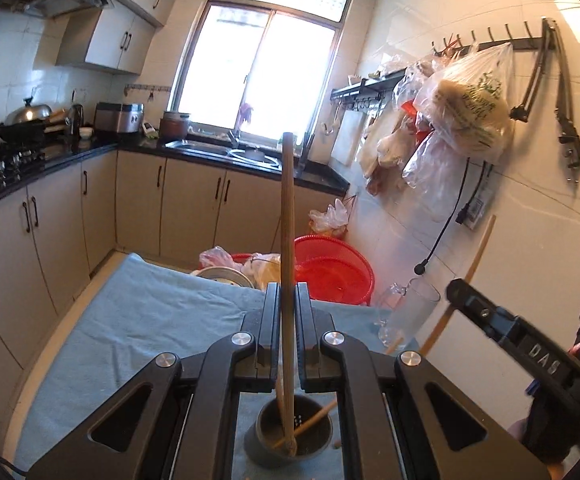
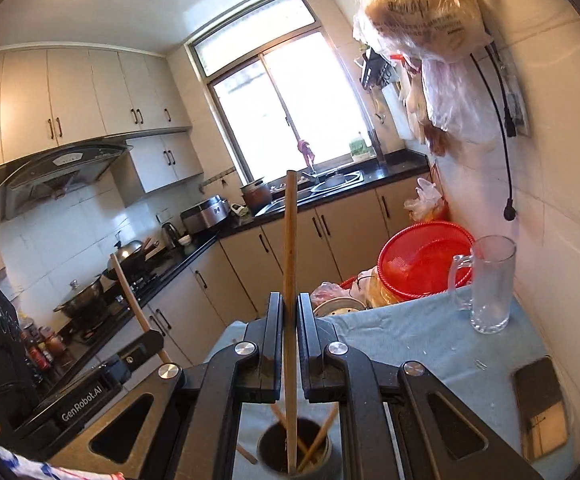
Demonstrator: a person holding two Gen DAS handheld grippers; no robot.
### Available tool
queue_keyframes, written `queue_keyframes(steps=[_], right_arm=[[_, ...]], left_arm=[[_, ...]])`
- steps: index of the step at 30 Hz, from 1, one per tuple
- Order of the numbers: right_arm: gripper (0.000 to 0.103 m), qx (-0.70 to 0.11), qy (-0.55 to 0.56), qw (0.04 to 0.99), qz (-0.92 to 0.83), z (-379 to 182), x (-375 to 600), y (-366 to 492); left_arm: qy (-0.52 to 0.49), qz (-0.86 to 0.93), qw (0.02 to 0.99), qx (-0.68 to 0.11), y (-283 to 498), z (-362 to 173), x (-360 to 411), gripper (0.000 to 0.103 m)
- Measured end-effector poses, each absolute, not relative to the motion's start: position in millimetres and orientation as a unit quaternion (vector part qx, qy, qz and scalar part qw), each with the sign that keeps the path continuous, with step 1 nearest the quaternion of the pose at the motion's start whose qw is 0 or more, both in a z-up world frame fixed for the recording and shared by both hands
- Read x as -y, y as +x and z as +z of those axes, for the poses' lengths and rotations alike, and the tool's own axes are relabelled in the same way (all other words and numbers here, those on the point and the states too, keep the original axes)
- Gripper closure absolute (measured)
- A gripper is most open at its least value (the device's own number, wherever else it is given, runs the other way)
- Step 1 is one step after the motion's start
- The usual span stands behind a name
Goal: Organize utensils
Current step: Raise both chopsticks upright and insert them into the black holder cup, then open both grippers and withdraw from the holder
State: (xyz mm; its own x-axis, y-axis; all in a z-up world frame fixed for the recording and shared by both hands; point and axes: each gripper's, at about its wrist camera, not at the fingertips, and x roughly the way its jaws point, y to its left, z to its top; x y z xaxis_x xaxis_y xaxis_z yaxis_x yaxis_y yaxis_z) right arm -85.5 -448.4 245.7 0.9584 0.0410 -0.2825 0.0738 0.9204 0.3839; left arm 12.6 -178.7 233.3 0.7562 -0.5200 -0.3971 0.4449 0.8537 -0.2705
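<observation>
The blue cloth (image 1: 142, 320) on the table lies bare across its left and middle, giving a gripper open passage there. Along the far edge stand a round metal pan (image 1: 224, 276) and crumpled plastic bags (image 1: 226, 258), with the red basket (image 1: 331, 268) behind them. The glass mug (image 2: 487, 284) stands upright near the right wall, and a dark flat object, perhaps a phone (image 2: 541, 408), lies nearer on that side, so the right strip is narrow. The dark utensil cup (image 2: 293, 452) sits below both grippers with chopsticks leaning out. Hanging bags (image 1: 469, 108) and a black cable (image 1: 445, 220) crowd the wall above.
</observation>
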Motion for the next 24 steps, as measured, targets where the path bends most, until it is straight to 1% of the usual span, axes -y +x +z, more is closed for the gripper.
queue_keyframes(steps=[6, 12, 20, 21, 23, 24], right_arm=[[0.096, -0.170, 0.198, 0.965, -0.020, 213.0, 448.4, -57.4], [0.096, -0.198, 0.183, 0.963, -0.023, 190.8, 451.0, -52.5], [0.095, -0.220, 0.182, 0.958, -0.027, 175.9, 449.7, -52.7], [0.094, -0.221, 0.182, 0.958, -0.025, 175.7, 449.6, -53.1], [0.085, -0.224, 0.184, 0.957, -0.021, 177.4, 449.0, -54.2], [0.074, -0.223, 0.186, 0.957, -0.019, 178.7, 448.5, -55.2]], left_arm=[[-0.065, -0.256, 0.928, -0.261, 40.3, 201.5, 203.0, 0.097], [-0.051, -0.245, 0.925, -0.286, 43.2, 175.5, 206.5, 0.097], [-0.052, -0.237, 0.924, -0.296, 33.4, 171.4, 198.1, 0.097], [-0.053, -0.237, 0.924, -0.295, 31.2, 172.4, 196.3, 0.097], [-0.055, -0.236, 0.925, -0.294, 27.2, 175.1, 192.3, 0.095], [-0.056, -0.233, 0.926, -0.293, 23.6, 177.0, 188.5, 0.092]])
